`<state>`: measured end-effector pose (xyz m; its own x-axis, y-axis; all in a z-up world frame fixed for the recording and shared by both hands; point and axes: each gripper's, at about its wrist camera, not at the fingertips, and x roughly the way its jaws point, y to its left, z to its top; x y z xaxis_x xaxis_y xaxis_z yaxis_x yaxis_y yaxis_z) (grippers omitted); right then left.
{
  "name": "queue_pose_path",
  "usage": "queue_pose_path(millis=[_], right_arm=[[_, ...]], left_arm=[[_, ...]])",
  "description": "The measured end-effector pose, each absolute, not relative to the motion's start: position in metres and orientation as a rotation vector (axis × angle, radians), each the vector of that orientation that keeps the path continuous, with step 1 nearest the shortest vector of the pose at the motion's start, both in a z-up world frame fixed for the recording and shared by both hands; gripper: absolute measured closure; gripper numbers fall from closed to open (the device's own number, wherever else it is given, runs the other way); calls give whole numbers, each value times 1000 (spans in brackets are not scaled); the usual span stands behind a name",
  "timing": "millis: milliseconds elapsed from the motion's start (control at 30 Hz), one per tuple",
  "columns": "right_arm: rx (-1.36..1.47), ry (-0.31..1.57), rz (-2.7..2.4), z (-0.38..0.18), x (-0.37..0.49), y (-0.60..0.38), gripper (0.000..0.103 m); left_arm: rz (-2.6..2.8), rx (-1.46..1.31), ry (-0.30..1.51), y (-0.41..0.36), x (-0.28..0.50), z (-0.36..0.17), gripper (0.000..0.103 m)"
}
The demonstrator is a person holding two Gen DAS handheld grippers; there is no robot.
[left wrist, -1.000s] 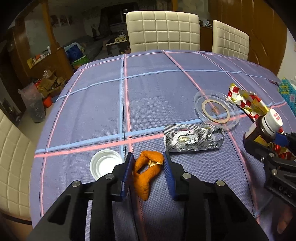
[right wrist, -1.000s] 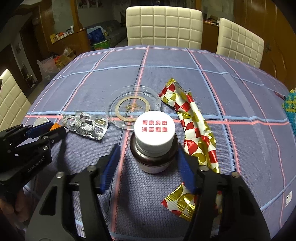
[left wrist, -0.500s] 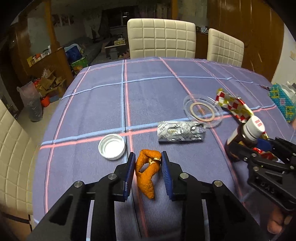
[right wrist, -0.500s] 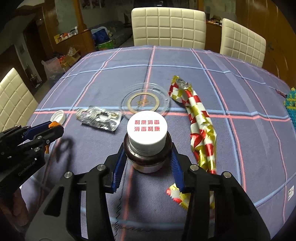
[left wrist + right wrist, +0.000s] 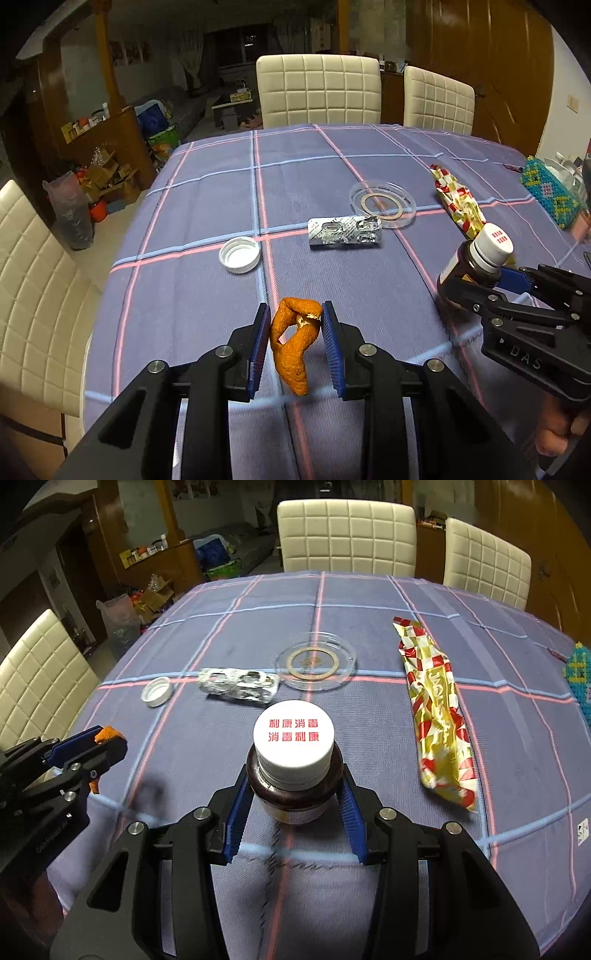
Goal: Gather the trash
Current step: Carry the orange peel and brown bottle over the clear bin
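My left gripper (image 5: 294, 325) is shut on an orange peel (image 5: 293, 345) and holds it above the table's near edge. My right gripper (image 5: 294, 782) is shut on a brown bottle (image 5: 294, 771) with a white cap, lifted off the cloth; the bottle also shows in the left wrist view (image 5: 474, 267). On the blue checked tablecloth (image 5: 258, 609) lie a white bottle cap (image 5: 239, 254), a silver blister pack (image 5: 344, 231), a clear plastic lid (image 5: 383, 201) and a red and gold wrapper (image 5: 437, 709). The left gripper (image 5: 99, 742) shows at the left of the right wrist view.
Cream padded chairs stand at the far side (image 5: 318, 90) and at the left (image 5: 26, 280). A green beaded bag (image 5: 550, 195) sits at the table's right edge. Boxes and a bin bag (image 5: 70, 214) clutter the floor at the left.
Both grippers closed on their items and lifted them off the table, pulling back toward the near edge. The right jaws were wide around the bottle a second ago and now clamp it.
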<state>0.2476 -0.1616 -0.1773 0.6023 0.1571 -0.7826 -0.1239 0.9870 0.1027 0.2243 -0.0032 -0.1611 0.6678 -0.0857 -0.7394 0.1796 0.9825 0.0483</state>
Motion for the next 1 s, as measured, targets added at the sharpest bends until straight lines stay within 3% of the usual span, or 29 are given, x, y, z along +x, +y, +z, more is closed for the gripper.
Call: queue_pose_path(millis=[1000], right_arm=[[-136, 797, 334, -135, 176, -50, 56]], left_arm=[[50, -6, 729, 104, 145, -139, 75]])
